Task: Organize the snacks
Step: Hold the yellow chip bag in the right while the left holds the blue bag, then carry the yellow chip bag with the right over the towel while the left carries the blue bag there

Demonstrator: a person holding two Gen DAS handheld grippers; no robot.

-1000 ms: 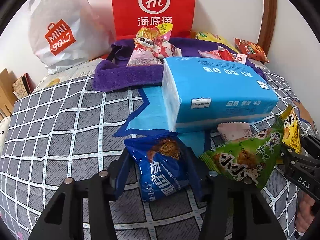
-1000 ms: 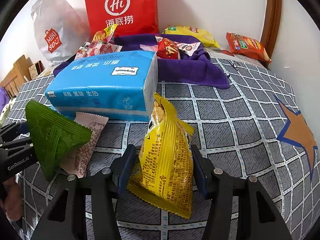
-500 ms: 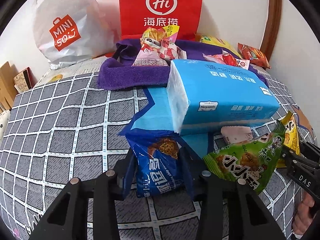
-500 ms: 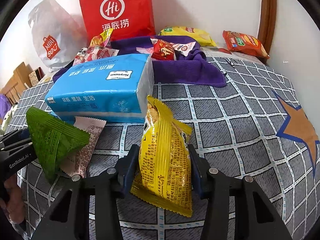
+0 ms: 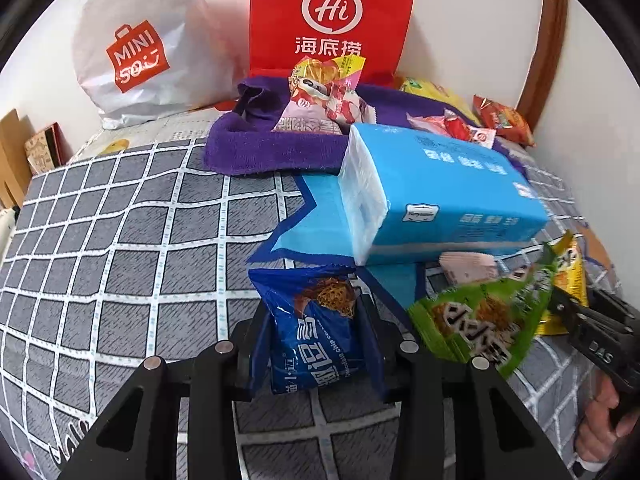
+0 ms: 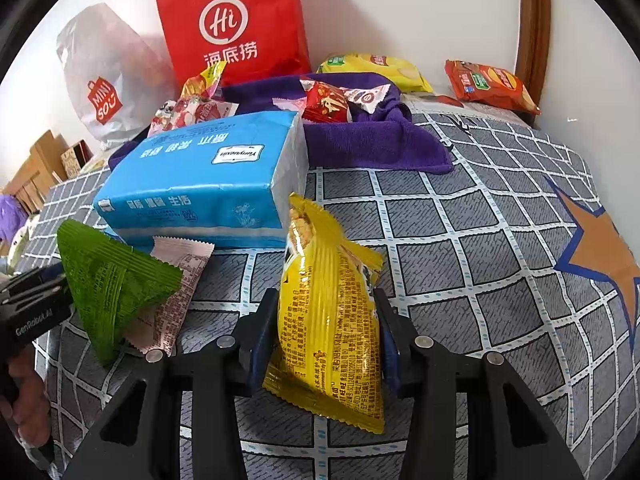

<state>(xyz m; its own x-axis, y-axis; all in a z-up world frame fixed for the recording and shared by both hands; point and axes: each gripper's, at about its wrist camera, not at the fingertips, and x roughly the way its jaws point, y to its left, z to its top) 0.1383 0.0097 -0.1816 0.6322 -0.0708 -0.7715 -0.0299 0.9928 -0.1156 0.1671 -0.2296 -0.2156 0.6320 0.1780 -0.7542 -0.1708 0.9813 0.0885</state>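
While both sets of jaws have just been closing, left gripper (image 5: 316,340) pinching blue cookie packet (image 5: 316,332), right gripper (image 6: 326,336) pinching yellow snack packet (image 6: 328,312), slick puffed film risks slipping free once lifted.

pink packet (image 5: 468,268) partly hidden under the blue tissue pack (image 5: 440,196).

We take the tissue pack (image 5: 444,188) at the middle of the bed cover (image 5: 120,240) as our landmark. Just before it lie three snack packets: one (image 5: 316,332) to its left front, one (image 5: 480,320) before its middle, one (image 6: 328,320) to its right front. Behind it a towel (image 6: 360,140) bears more snacks (image 5: 320,108). Behind the towel, two bags (image 5: 332,20) (image 5: 140,48) stand against the wall (image 6: 400,8).
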